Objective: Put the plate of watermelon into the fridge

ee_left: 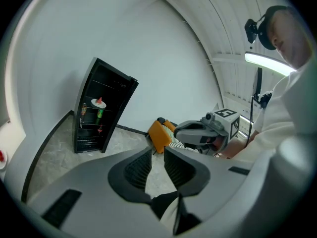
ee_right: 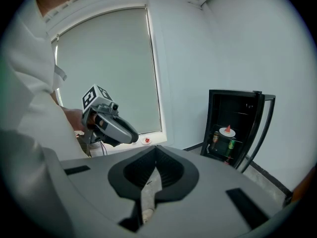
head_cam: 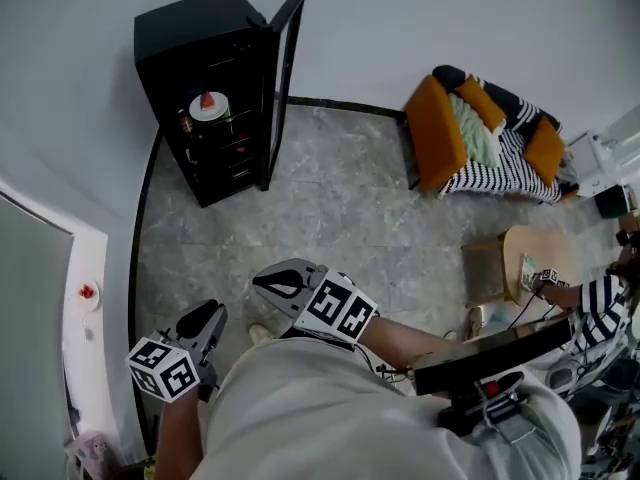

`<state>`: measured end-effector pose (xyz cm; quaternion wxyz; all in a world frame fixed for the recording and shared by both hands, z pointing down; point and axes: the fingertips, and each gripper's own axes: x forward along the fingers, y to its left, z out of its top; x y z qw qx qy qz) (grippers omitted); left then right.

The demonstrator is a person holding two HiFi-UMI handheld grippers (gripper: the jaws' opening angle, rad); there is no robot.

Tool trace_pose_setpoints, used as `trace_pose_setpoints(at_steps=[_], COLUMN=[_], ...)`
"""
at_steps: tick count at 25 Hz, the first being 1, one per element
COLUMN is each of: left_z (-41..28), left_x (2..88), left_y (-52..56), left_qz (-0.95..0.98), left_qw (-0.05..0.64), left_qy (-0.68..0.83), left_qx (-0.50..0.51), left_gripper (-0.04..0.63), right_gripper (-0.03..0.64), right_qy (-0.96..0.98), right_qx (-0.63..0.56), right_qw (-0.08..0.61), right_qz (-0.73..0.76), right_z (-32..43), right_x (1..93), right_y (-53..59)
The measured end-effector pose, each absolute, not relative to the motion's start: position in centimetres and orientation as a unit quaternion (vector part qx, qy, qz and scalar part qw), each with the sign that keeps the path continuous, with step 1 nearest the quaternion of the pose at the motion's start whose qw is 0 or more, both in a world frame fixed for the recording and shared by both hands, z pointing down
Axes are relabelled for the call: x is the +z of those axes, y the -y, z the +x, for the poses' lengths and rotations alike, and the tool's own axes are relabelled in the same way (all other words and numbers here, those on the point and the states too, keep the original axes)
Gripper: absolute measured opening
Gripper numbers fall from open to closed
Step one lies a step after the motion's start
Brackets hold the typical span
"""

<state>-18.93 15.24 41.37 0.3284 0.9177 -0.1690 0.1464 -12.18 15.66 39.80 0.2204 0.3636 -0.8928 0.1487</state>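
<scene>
Black fridge (head_cam: 205, 98) standing across the floor (head_cam: 340, 198), door (head_cam: 280, 78) wide open. Closer in, left gripper (ee_left: 157, 150) held low, fingers (ee_left: 140, 166) just a narrow gap apart, nothing between. Same deal for right gripper (ee_right: 156, 148) alongside, fingers (ee_right: 171, 170) closed tip to tip, empty. Smallest bit: plate of watermelon (head_cam: 209, 106) already on an upper shelf inside the fridge, well apart from both sets of fingers.

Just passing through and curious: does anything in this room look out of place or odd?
Only small things. The black fridge has its door wide open, with the plate of watermelon on an upper shelf inside. A small white dish holding something red sits on the window sill. Nothing looks spilled or broken.
</scene>
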Motion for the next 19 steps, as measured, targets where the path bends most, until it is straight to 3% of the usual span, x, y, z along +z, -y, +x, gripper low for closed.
trace_pose_setpoints(at_steps=[19], left_z=[-18.57], left_x=[41.05], left_y=[-14.68], left_qz=[0.919], left_qw=[0.325], left_qy=[0.174], left_qx=[0.144], left_gripper=[0.087], right_gripper=[0.015], right_qy=[0.896], right_qx=[0.140], right_qw=[0.236], right_qz=[0.348], right_z=[-12.31], right_x=[38.84], right_y=[-15.12])
